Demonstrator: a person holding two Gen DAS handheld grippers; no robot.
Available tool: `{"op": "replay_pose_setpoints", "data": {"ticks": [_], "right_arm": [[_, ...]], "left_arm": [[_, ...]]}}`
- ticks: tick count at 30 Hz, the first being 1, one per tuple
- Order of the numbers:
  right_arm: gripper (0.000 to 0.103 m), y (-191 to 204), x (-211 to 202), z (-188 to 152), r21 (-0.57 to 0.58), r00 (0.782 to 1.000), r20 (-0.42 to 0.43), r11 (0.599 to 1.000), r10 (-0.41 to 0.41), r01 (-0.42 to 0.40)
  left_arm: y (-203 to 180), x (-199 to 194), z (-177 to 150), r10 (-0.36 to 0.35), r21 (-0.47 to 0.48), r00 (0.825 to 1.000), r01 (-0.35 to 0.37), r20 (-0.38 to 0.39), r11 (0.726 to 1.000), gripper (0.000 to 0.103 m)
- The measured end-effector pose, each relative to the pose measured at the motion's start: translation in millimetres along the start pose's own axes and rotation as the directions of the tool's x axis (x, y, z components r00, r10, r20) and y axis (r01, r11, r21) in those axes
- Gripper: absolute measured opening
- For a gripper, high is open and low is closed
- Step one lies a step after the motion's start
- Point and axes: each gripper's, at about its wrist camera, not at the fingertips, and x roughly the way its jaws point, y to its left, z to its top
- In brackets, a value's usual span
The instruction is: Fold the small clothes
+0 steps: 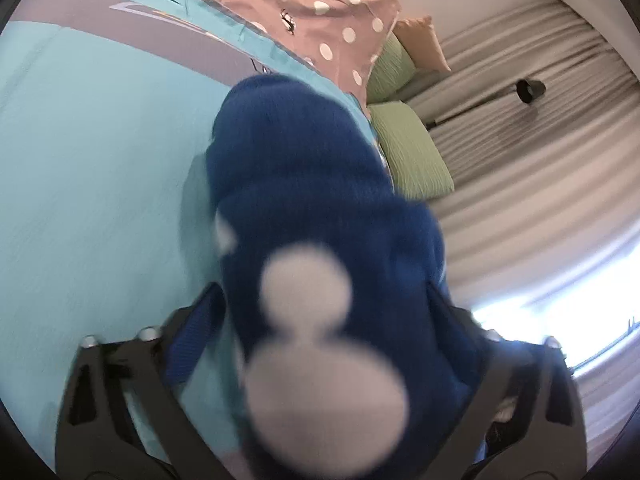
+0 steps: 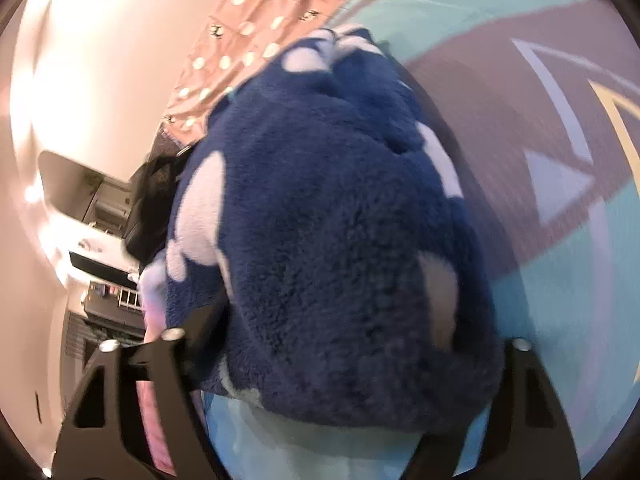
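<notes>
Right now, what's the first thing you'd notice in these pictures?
A fluffy blue garment with white blobs fills the middle of both views, bunched between each gripper's fingers, above a turquoise bedspread. Behind it lies a pink dotted blanket, at the top of both views. In the left view, green pillows sit at the right by grey curtains.

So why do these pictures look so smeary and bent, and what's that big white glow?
Left wrist view: the blue fleece garment and its white patches are smeared by blur, and the window past the curtain burns out white. Right wrist view: the fleece is sharper, but the wall glares pale orange. Both views are fisheye, bending the bedspread inside a dark round rim.
</notes>
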Motion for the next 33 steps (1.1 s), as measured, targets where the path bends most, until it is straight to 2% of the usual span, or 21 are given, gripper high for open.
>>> {"op": "replay_pose_setpoints", "data": {"ticks": [1, 2, 4, 6, 8, 9, 13, 15, 18, 20, 22, 25, 27, 29, 30, 31, 32, 33], "right_arm": [[0.054, 6, -3, 5, -0.038, 1.0, 0.016, 0.999, 0.006, -0.006], [0.05, 15, -8, 11, -0.086, 0.999, 0.04, 0.996, -0.005, 0.008], [0.047, 36, -12, 25, -0.203, 0.996, 0.084, 0.977, -0.043, 0.059], [0.046, 56, -9, 48, -0.29, 0.989, 0.129, 0.951, -0.072, 0.108], [0.046, 70, -3, 80, -0.336, 0.989, 0.141, 0.937, -0.053, 0.098], [0.046, 80, 3, 107, -0.366, 0.991, 0.136, 0.928, -0.02, 0.069], [0.047, 122, 42, 203, -0.445, 0.992, 0.092, 0.895, 0.084, -0.035], [0.047, 143, 77, 255, -0.442, 0.99, 0.049, 0.892, 0.129, -0.095], [0.047, 165, 133, 316, -0.413, 0.987, 0.015, 0.9, 0.157, -0.137], [0.047, 176, 170, 344, -0.418, 0.987, 0.002, 0.897, 0.158, -0.143], [0.047, 183, 206, 365, -0.434, 0.989, -0.017, 0.89, 0.15, -0.142], [0.048, 182, 260, 389, -0.458, 0.993, -0.034, 0.881, 0.117, -0.12], [0.052, 171, 302, 399, -0.456, 0.996, -0.052, 0.886, 0.073, -0.089], [0.061, 148, 340, 399, -0.42, 0.997, -0.071, 0.907, -0.019, -0.013], [0.065, 128, 366, 398, -0.386, 0.991, -0.086, 0.921, -0.1, 0.059], [0.071, 110, 383, 396, -0.35, 0.986, -0.086, 0.931, -0.142, 0.104], [0.073, 88, 391, 392, -0.281, 0.987, -0.061, 0.951, -0.15, 0.127], [0.073, 81, 389, 389, -0.261, 0.991, -0.055, 0.96, -0.12, 0.102]], "left_arm": [[-5, 3, 2, -0.022, -0.003, 1.0, 0.022, -0.003, 1.0, 0.059], [-17, 1, 4, -0.012, 0.039, 1.0, 0.011, 0.017, 0.999, 0.054], [-42, -9, 13, 0.008, 0.154, 0.998, -0.018, 0.065, 0.988, 0.044], [-60, -26, 34, 0.01, 0.2, 0.993, -0.034, 0.12, 0.979, 0.043], [-79, -48, 67, 0.029, 0.245, 0.978, -0.08, 0.206, 0.966, 0.043], [-85, -56, 80, 0.041, 0.258, 0.971, -0.104, 0.237, 0.961, 0.044], [-99, -87, 154, 0.132, 0.265, 0.918, -0.241, 0.374, 0.934, 0.044], [-97, -98, 192, 0.191, 0.259, 0.878, -0.328, 0.44, 0.909, 0.045], [-87, -99, 232, 0.256, 0.26, 0.83, -0.423, 0.496, 0.868, 0.045], [-68, -88, 257, 0.305, 0.252, 0.792, -0.49, 0.529, 0.835, 0.045], [-44, -77, 280, 0.338, 0.204, 0.77, -0.51, 0.541, 0.835, 0.045], [10, -56, 304, 0.378, 0.107, 0.756, -0.504, 0.534, 0.857, 0.045], [50, -38, 310, 0.425, 0.056, 0.751, -0.52, 0.506, 0.852, 0.046], [95, -15, 310, 0.495, 0.005, 0.751, -0.552, 0.438, 0.834, 0.048], [120, 1, 307, 0.547, -0.017, 0.744, -0.587, 0.383, 0.81, 0.05], [138, 16, 301, 0.596, -0.023, 0.717, -0.632, 0.361, 0.775, 0.052], [151, 25, 297, 0.6, -0.038, 0.727, -0.626, 0.334, 0.779, 0.053], [162, 20, 302, 0.573, -0.058, 0.752, -0.59, 0.326, 0.806, 0.054]]}}
